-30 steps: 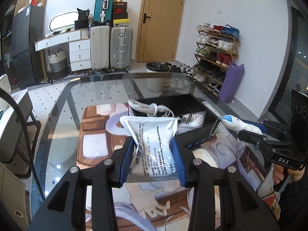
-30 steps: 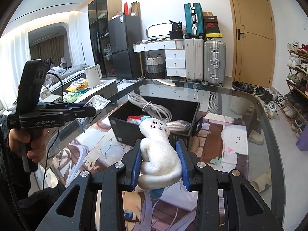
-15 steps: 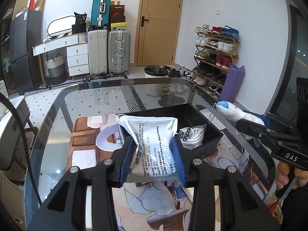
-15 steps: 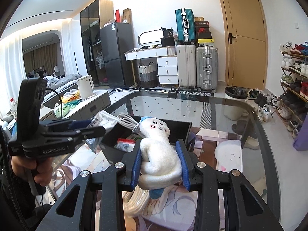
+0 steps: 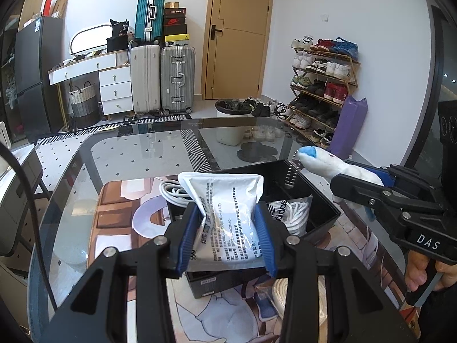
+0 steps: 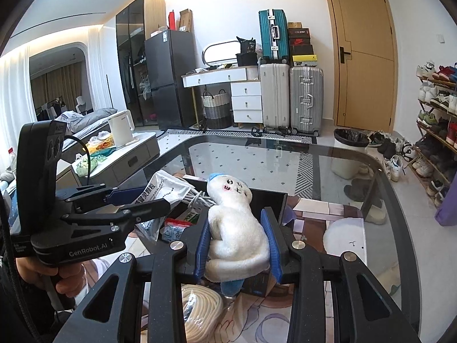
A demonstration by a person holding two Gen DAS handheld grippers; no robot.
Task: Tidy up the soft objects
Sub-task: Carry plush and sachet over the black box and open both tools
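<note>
Both loads now up over the black box (image 5: 322,200), closer in than a second ago. Left gripper (image 5: 225,228) clamped on the white pouch (image 5: 228,214), blue pads pressing its sides, jaws barely apart. Right gripper (image 6: 237,243) squeezed the same way round the white plush toy (image 6: 234,223), its blue cap poking up above the pads. Pouch hanging over the near end of the box, toy over the right-hand edge in the left view. Earlier, box sitting well ahead of both tools; now right beneath and behind them, filling more of each view. Grips unchanged throughout, no slackening on either side. Looks like the carry is nearly done and the drop is next. Already inside: coiled white cable (image 5: 171,193) and a bagged white cord (image 5: 294,214). Rope coil (image 6: 200,308) lying on the glass table (image 6: 328,154), outside the box, not yet sorted.
</note>
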